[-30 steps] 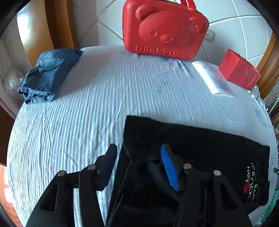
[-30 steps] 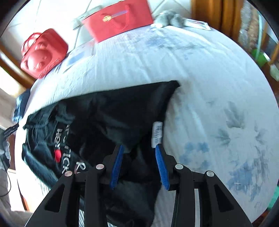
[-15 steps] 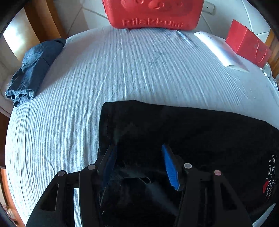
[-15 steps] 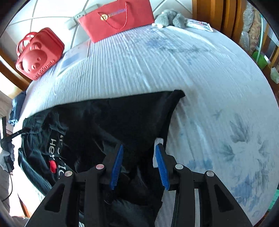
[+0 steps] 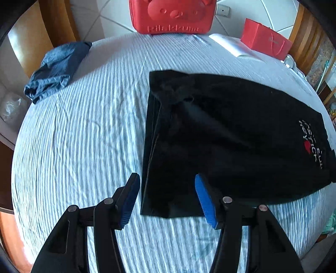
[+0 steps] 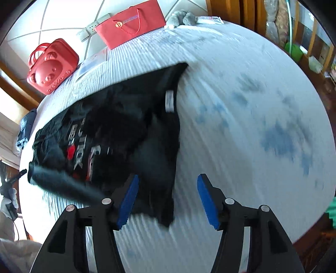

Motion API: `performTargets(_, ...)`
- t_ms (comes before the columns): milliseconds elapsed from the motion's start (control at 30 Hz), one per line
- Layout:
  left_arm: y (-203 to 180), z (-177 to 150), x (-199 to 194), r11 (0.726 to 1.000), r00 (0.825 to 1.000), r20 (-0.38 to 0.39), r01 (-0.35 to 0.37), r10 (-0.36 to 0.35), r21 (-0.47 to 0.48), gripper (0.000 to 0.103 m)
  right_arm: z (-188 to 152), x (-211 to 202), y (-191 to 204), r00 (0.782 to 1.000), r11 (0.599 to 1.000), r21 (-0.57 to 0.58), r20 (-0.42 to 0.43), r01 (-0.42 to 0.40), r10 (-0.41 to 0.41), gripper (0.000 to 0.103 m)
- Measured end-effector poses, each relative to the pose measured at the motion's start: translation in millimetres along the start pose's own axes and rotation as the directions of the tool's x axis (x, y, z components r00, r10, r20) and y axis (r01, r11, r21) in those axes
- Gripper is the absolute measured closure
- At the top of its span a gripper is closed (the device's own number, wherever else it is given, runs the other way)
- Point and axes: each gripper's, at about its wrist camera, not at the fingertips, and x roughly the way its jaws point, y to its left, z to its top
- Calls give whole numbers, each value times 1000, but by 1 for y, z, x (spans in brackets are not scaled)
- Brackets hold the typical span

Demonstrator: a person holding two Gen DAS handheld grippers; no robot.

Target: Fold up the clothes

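Note:
A black garment with white lettering and a red heart lies folded flat on the pale ribbed cover. My left gripper is open just above the garment's near left corner, its blue pads clear of the cloth. In the right wrist view the same garment lies crumpled, with a white label on its right edge. My right gripper has its jaws opening; the garment's near corner lies loose between them and neither pad presses on it.
A red bear-shaped case, a red gift bag and a white booklet stand along the far edge. A blue-grey folded garment lies far left. A grey plush toy sits far right. A dark blurred bar crosses the right view's left side.
Both grippers have drawn back toward the garment's near edge. The right jaws have spread and let go of the black cloth. The left gripper now hangs over the near left corner.

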Motion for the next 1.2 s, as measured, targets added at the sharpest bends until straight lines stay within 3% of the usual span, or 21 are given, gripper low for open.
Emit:
performTargets(100,6,-16,8,1000,1000,-11,12,-13,-22,47,-22,-3,2,1000,1000,-14,0,8,-8,24)
performTargets(333,1,-11,12,1000,1000,14,24,-24,3,47,-48,-8,2,998,998,-36,23,54,-53,23)
performTargets(633,-12,-16,18,1000,1000,11,-9,8,26,47,-42,7,18,995,983,-157,54,94,-86,23)
performTargets(667,-13,-16,18,1000,1000,5,-14,13,27,47,-40,12,21,995,981,-171,51,93,-85,28)
performTargets(700,-14,-16,18,1000,1000,1,-17,17,25,47,-39,17,24,995,979,-183,44,92,-86,45)
performTargets(733,-14,-16,17,1000,1000,1,-20,20,20,51,-37,23,26,995,976,-193,29,99,-95,55)
performTargets(767,-14,-17,16,1000,1000,9,-28,28,14,57,-36,30,28,994,973,-202,10,110,-111,77)
performTargets(800,-14,-18,14,999,999,15,-37,37,6,77,-35,36,30,992,970,-209,-3,120,-123,85)
performTargets(833,-12,-18,12,999,999,13,-42,42,-9,97,-34,36,31,993,971,-208,-5,118,-122,87)
performTargets(867,-10,-18,9,999,999,14,-36,36,-31,97,-32,33,31,994,974,-200,-2,109,-112,93)
performTargets(1200,-1,20,-32,994,997,75,20,-11,-109,98,14,-8,36,998,989,-146,60,8,1,94)
